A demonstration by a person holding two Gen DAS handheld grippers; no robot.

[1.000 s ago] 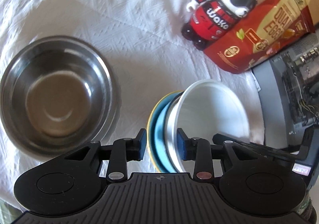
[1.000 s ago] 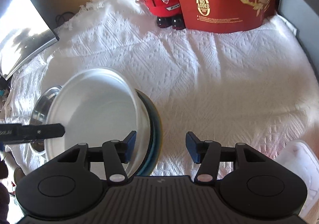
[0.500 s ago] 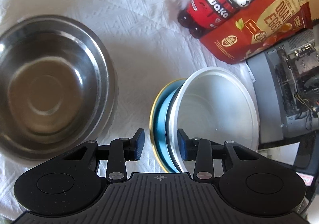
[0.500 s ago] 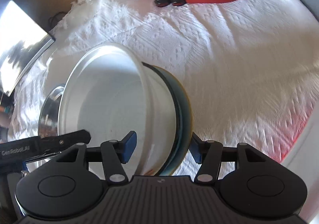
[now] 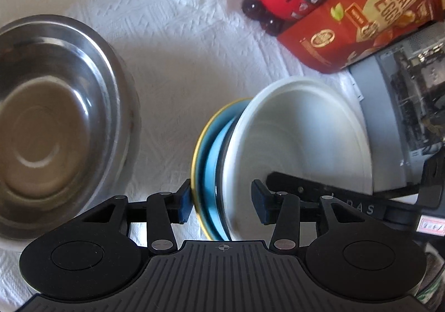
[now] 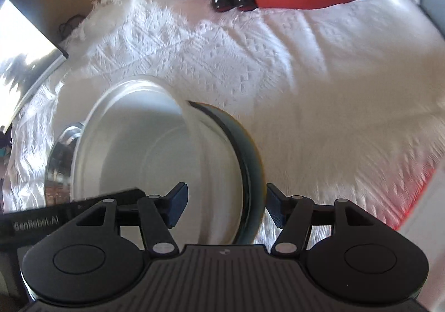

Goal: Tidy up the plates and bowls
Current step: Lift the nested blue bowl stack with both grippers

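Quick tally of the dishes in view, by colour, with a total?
White bowl: 1
Blue plate: 1
Yellow-rimmed plate: 1
Steel bowl: 1
Total: 4

The white bowl and both plates stand on edge as one stack; the steel bowl sits apart on the cloth.

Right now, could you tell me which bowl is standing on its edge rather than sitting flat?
The white bowl, tipped against the blue plate; the steel bowl sits flat.
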